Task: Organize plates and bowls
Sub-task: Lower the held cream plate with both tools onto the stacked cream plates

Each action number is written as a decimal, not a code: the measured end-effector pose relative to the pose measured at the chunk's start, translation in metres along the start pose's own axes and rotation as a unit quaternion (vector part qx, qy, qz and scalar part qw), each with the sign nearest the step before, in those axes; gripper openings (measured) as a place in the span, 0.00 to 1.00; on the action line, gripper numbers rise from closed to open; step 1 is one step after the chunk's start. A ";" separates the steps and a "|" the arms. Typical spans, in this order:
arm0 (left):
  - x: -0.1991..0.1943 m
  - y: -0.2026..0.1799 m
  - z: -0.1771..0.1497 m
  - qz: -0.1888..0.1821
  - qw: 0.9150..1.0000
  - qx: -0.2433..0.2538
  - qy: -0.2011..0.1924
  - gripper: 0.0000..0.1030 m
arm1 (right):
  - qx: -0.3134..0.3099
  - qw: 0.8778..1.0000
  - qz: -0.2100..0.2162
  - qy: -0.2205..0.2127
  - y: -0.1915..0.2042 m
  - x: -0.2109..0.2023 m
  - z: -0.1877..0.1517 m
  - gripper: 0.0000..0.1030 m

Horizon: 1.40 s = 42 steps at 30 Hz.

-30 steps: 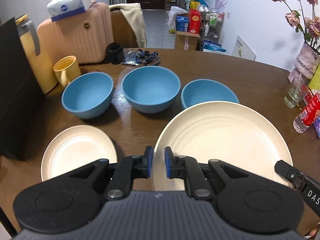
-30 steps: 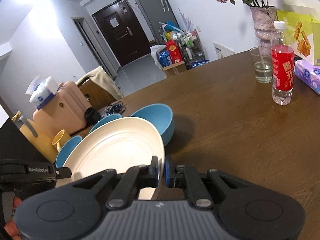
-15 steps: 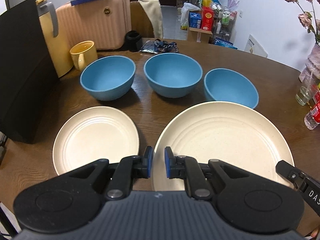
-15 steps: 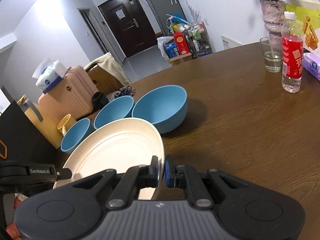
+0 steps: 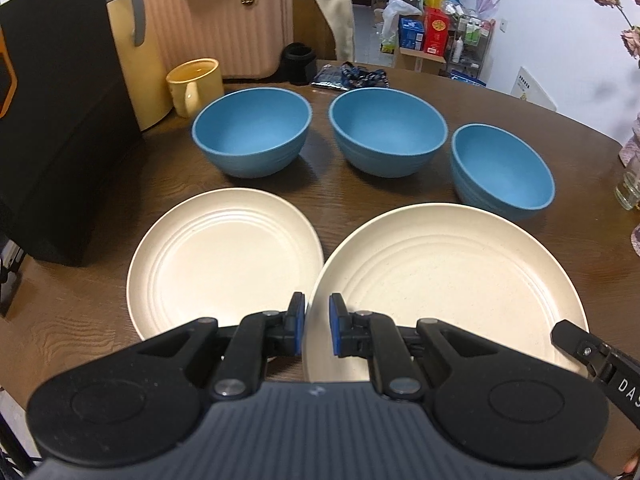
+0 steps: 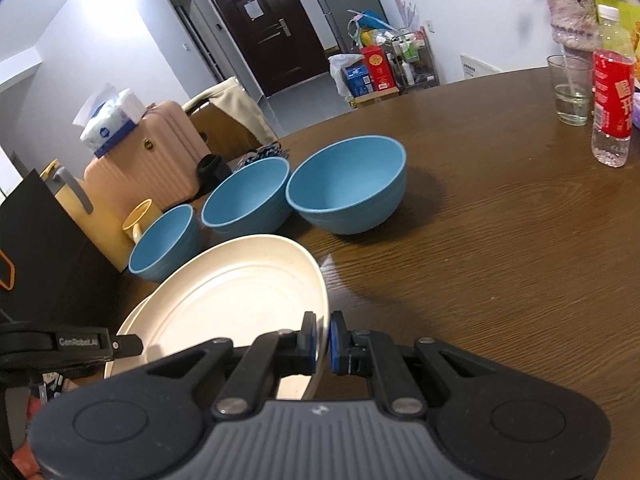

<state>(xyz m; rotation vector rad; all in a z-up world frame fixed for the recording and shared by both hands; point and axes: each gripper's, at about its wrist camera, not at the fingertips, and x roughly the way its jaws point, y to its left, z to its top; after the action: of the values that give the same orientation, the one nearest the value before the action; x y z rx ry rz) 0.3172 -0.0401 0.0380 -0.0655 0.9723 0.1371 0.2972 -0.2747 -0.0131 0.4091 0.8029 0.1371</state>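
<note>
The round brown table fills the room's middle, with a black box at its nine o'clock edge and a pink suitcase beyond at eleven; of the dishes the large cream plate is the biggest, carried low over the wood at five o'clock, its left rim pinched between the nearly closed blue pads of the left gripper and its right rim clamped in the fully closed right gripper; the smaller cream plate lies flat at seven o'clock, just beside it; three blue bowls stand in a row behind, the left bowl at eleven, the middle bowl at twelve, the right bowl at one; a yellow mug sits by the left bowl.
</note>
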 end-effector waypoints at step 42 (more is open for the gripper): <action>0.058 0.152 0.021 0.015 0.996 -0.086 -0.008 0.13 | -0.070 0.997 0.035 0.023 0.133 0.101 -0.014 0.07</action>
<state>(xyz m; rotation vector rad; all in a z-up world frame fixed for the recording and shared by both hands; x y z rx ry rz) 0.3448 0.1173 0.0028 -0.2075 0.9445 0.2473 0.3614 -0.1218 -0.0354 0.3027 0.8196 0.2675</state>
